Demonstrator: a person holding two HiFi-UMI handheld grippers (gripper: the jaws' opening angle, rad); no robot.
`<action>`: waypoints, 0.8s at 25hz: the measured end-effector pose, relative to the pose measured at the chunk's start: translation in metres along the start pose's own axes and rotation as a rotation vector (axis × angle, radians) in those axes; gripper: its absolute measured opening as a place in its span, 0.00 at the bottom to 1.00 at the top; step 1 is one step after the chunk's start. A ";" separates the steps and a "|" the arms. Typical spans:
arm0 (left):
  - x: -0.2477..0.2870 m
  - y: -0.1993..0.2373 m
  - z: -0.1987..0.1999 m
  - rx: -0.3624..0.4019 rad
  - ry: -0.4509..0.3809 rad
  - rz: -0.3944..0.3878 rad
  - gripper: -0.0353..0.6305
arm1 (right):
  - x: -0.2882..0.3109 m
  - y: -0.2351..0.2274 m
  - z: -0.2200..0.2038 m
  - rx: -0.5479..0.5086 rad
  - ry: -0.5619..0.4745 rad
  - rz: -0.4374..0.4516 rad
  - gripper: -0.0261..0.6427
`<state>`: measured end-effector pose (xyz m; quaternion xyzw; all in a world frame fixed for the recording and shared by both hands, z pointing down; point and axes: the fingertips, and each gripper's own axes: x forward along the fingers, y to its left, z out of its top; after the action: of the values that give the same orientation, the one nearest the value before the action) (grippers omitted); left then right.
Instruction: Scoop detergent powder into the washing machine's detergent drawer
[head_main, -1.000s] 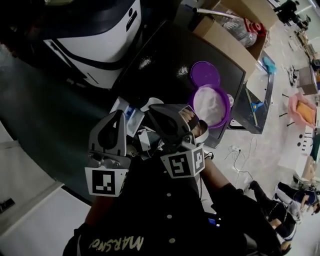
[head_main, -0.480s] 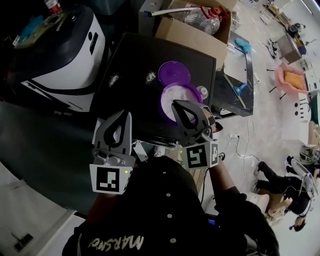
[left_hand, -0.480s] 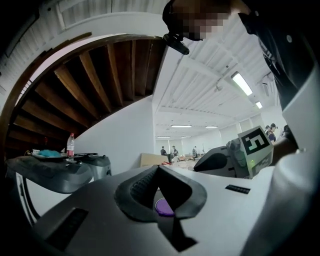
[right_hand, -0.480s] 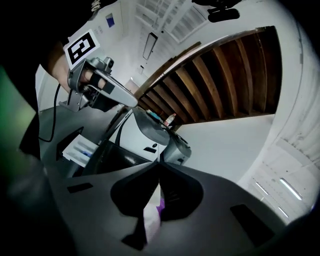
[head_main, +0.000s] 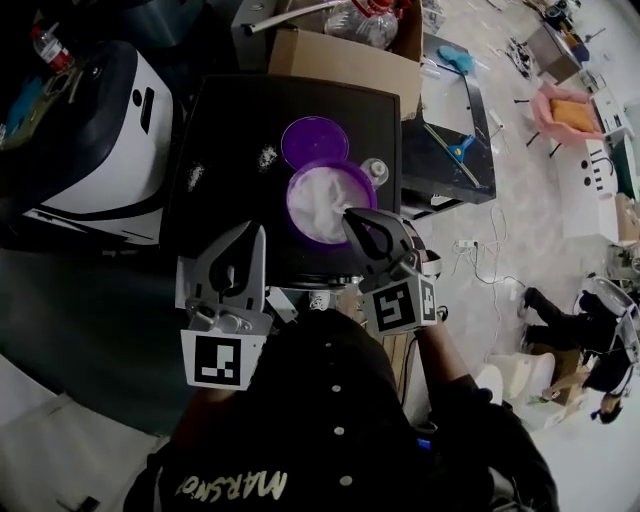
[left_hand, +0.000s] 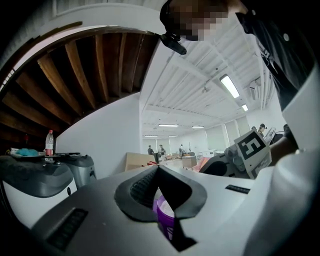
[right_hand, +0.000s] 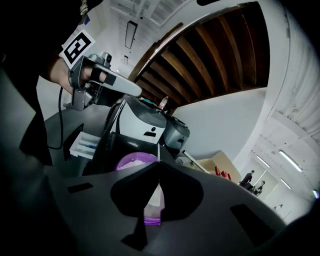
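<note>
Sitting on a matte black table (head_main: 230, 120), a round purple plastic tub (head_main: 291, 212) holds fine white powder (head_main: 322, 195), with its flat purple lid (head_main: 314, 142) just beside it. The left gripper (head_main: 252, 238) and the right gripper (head_main: 352, 216) both have their dark, ribbed jaws pressed together. The right gripper's tips are at the tub's near rim. A white, compartmented detergent drawer (right_hand: 82, 145) juts out beside the table.

The left gripper (head_main: 254, 232) and the right gripper (head_main: 352, 216) have grey moulded shells with black teardrop-shaped recesses. Each carries a white marker cube (head_main: 220, 360) printed with black squares. The person wears a black garment (head_main: 330, 420) with small pale buttons and pale lettering.
</note>
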<state>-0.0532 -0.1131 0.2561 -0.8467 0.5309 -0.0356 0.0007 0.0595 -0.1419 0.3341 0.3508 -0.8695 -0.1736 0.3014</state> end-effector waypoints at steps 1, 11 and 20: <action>0.002 -0.001 -0.001 -0.001 0.002 -0.004 0.06 | 0.001 0.002 -0.004 0.012 0.014 0.009 0.09; 0.002 0.001 -0.013 -0.013 0.036 -0.002 0.06 | 0.011 0.013 -0.041 0.197 0.171 0.069 0.09; -0.004 0.006 -0.008 -0.004 0.022 0.021 0.06 | 0.002 0.010 -0.039 0.286 0.165 0.095 0.29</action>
<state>-0.0614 -0.1117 0.2634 -0.8407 0.5398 -0.0436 -0.0064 0.0784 -0.1404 0.3692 0.3619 -0.8732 -0.0042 0.3265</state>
